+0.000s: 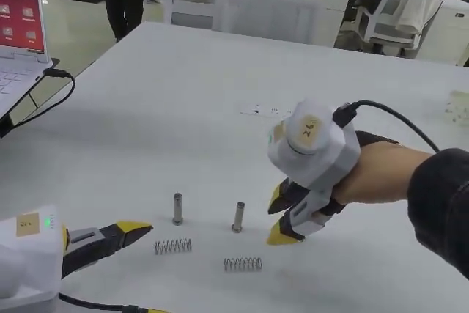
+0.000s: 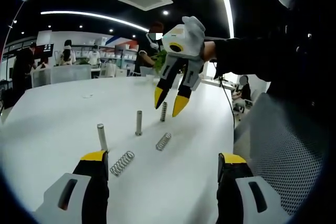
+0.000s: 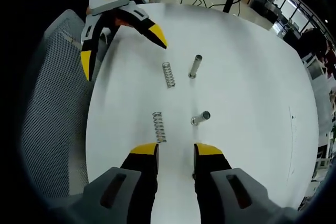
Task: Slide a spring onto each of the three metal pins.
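On the white table (image 1: 183,100), two pins (image 1: 177,209) stand beside two loose springs (image 1: 173,246); the left gripper (image 2: 163,157) gapes wide, the right gripper (image 3: 176,149) is slightly parted, empty

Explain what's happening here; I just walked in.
A person works two handheld grippers. The left pin and middle pin stand bare, with the first loose spring and second loose spring lying near them. A third spring stands upright, apparently on its pin, by the open right gripper. The left gripper is open too.

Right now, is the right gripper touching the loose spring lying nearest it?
Apart. The head view shows bare table between the right gripper and the spring.
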`<state>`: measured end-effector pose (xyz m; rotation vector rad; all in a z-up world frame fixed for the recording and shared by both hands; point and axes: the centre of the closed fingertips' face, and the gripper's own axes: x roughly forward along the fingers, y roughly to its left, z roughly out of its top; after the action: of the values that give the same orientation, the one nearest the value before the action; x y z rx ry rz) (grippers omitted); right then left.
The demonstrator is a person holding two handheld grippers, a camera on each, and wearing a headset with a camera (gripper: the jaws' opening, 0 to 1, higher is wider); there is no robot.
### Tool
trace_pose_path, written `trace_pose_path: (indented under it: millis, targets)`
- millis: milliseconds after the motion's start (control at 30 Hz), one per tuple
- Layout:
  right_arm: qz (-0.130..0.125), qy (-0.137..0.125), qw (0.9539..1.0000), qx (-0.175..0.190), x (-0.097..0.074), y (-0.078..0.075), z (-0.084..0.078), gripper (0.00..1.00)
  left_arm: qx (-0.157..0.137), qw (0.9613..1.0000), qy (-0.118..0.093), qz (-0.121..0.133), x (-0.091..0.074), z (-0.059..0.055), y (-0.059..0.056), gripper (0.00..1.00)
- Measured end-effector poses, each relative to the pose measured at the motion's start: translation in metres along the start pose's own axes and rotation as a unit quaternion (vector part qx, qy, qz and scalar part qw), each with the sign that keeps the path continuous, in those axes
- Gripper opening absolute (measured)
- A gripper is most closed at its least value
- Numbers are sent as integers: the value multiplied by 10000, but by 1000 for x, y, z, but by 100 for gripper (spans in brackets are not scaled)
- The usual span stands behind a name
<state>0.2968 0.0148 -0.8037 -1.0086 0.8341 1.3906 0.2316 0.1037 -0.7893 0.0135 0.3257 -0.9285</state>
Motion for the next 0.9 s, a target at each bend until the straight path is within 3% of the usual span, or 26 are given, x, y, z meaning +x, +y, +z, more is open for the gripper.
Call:
trace_pose_path:
  millis: [400,900]
  targets:
    - [257,200,9993,-167,25,19,-1,21,-17,10000,-10,4,-1,-1,2,82]
    - [401,424,9981,-198,48,23,-9,14,-26,10000,14,-50,0,0,-2,79]
